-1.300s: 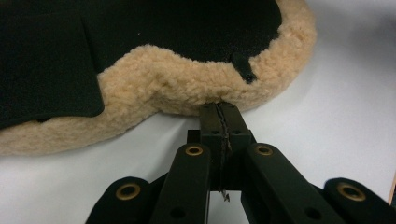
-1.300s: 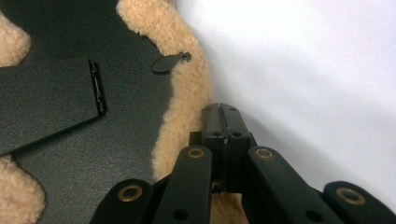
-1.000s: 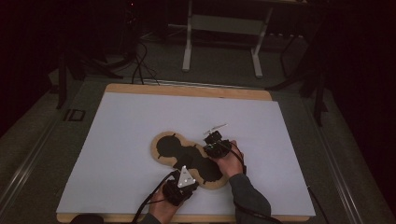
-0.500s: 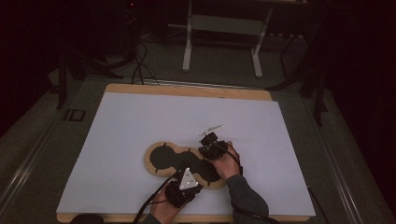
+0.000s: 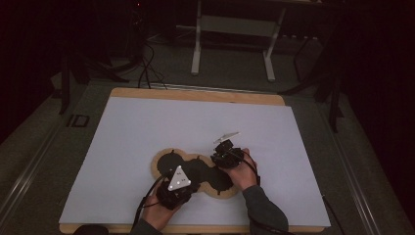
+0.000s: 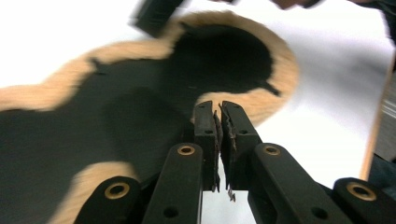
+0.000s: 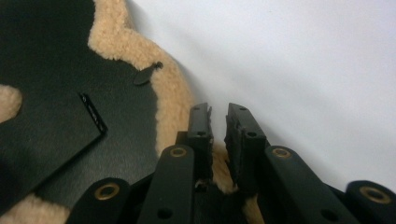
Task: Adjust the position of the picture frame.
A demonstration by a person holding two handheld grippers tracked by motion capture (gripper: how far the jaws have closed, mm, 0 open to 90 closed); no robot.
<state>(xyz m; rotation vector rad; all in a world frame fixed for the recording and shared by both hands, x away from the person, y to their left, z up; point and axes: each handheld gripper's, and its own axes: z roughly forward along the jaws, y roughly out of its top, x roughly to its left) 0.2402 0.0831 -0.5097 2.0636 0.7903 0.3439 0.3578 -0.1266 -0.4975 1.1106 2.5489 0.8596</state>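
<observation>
Fleece-edged black mat lies flat, near edge of white surface. Soft, light, floppy: pinch its fleece rim. Left tool and right tool narrowly parted, just opening, gripping nothing.

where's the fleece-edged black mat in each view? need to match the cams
High view: fleece-edged black mat lies low centre on the white sheet, between both grippers.
Left gripper view: mat spans left and centre.
Right gripper view: mat at left.
Shared landmark: its tan fleece rim.
</observation>
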